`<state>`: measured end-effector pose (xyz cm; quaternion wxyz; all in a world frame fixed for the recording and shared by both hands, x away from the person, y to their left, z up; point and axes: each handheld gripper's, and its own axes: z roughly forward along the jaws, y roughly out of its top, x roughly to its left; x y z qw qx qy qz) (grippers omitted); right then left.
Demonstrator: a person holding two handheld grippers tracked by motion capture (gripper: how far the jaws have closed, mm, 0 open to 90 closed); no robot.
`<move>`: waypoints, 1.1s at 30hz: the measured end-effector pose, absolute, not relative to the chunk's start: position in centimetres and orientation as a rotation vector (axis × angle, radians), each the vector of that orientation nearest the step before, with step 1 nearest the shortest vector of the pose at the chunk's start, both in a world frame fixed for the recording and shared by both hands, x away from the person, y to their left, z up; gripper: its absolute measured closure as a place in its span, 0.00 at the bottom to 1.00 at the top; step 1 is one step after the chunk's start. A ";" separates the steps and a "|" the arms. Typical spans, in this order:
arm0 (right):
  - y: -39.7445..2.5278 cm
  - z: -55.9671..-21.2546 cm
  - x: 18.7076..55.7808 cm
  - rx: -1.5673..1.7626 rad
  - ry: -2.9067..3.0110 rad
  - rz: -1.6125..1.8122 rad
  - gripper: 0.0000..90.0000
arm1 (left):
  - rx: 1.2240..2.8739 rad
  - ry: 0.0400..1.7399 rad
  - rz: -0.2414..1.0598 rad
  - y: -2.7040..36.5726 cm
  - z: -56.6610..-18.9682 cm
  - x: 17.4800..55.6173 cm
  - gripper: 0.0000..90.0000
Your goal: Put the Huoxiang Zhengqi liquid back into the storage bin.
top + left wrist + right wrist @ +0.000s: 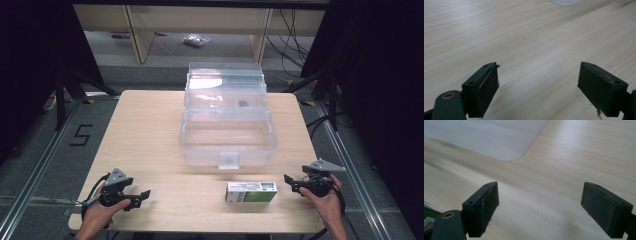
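Mid-table, clear lidded box [227,142] open, w/ maybe one dark bit [243,104].

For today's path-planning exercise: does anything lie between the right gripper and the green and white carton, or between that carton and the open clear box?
Nothing visible does. The right gripper sits beside the carton with bare table between them. The clear box stands just beyond the carton, its lid open and only its front wall to clear.

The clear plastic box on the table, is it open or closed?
Open. The clear plastic box has its lid tilted up behind it, and the table's wood shows through its uncovered base.
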<state>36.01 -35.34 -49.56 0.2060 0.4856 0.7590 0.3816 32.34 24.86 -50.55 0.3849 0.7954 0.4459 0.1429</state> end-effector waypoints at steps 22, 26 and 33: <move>-33.5 -46.2 37.2 1.250 2.261 1.014 0.23 | 2.026 1.133 0.372 25.0 -50.5 32.3 0.18; -32.2 -44.7 37.4 1.232 2.292 1.005 0.25 | 2.023 1.132 0.371 25.0 -50.5 32.3 0.18; -30.8 -42.2 37.4 1.150 2.370 1.027 0.26 | 2.022 1.131 0.374 25.0 -50.5 32.3 0.18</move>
